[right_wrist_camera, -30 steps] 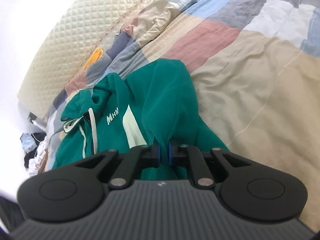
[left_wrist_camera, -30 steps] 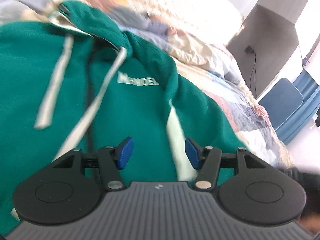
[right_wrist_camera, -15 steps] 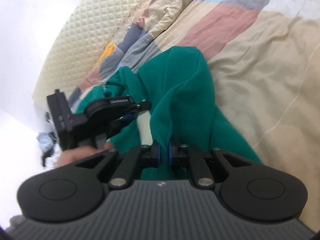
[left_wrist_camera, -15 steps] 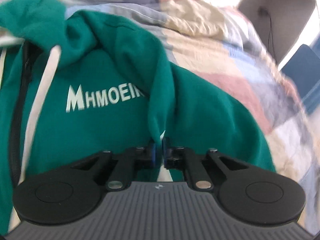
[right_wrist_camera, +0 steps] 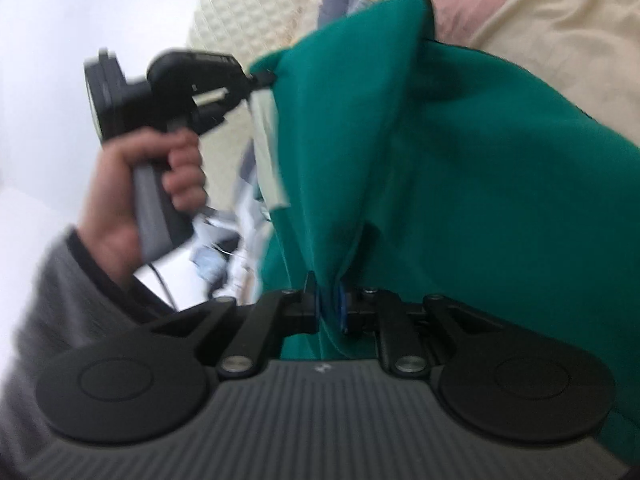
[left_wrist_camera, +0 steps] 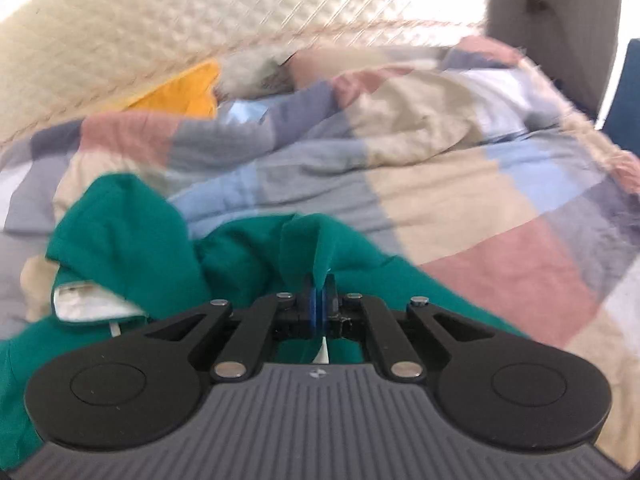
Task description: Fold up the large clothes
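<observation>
Evidently both tools had the green hoodie (right_wrist_camera: 460,152) pinched: the left tool (left_wrist_camera: 319,307) was clamped shut on a raised ridge of cloth, the right tool (right_wrist_camera: 329,307) likewise closed on a fold. The garment hung between them, lifted off the patchwork quilt (left_wrist_camera: 460,200), its stretched edge running from the right tool up toward the left tool (right_wrist_camera: 262,78), with the bed beyond.

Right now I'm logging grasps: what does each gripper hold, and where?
Both hold the green hoodie. The left gripper pinches a raised fold of its fabric; the right gripper clamps another bunched fold. Which garment part is unclear.
</observation>
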